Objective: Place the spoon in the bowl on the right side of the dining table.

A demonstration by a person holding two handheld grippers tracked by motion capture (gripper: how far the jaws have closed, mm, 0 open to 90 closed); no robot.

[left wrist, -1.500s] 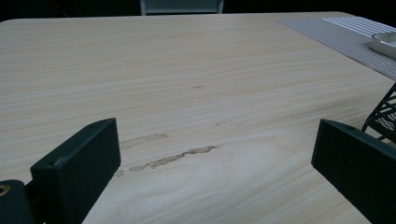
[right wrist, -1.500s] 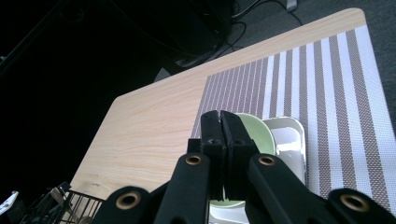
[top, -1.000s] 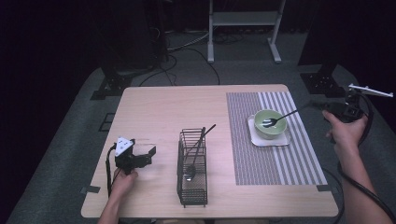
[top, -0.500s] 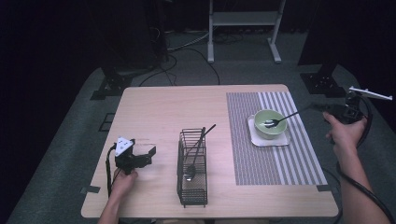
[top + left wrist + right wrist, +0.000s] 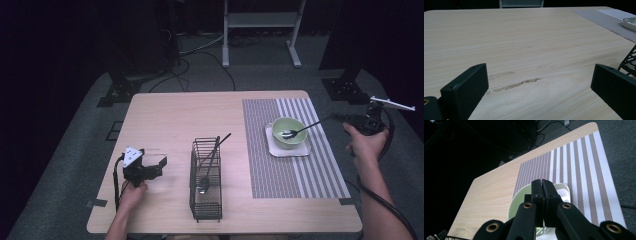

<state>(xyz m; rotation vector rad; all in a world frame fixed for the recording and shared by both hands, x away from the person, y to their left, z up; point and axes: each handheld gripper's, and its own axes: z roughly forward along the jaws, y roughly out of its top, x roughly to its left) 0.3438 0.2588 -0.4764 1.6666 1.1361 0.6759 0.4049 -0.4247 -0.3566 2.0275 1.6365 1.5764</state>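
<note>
A pale green bowl (image 5: 289,129) sits on a small white square plate (image 5: 289,148) on the striped placemat (image 5: 300,170). A black-handled spoon (image 5: 300,130) slants down into the bowl, its silver head inside. My right gripper (image 5: 334,118), held up beyond the table's right edge, is shut on the handle's end. In the right gripper view the jaws (image 5: 542,181) press together above the bowl (image 5: 520,200) and hide the handle. My left gripper (image 5: 159,166) rests open at the table's front left, with bare wood between its jaws (image 5: 539,82).
A black wire basket (image 5: 206,180) stands at the front middle with a long utensil (image 5: 212,160) leaning out of it; its corner (image 5: 630,60) is just right of my left gripper. Dark floor, cables and a metal stand (image 5: 260,30) lie beyond the table.
</note>
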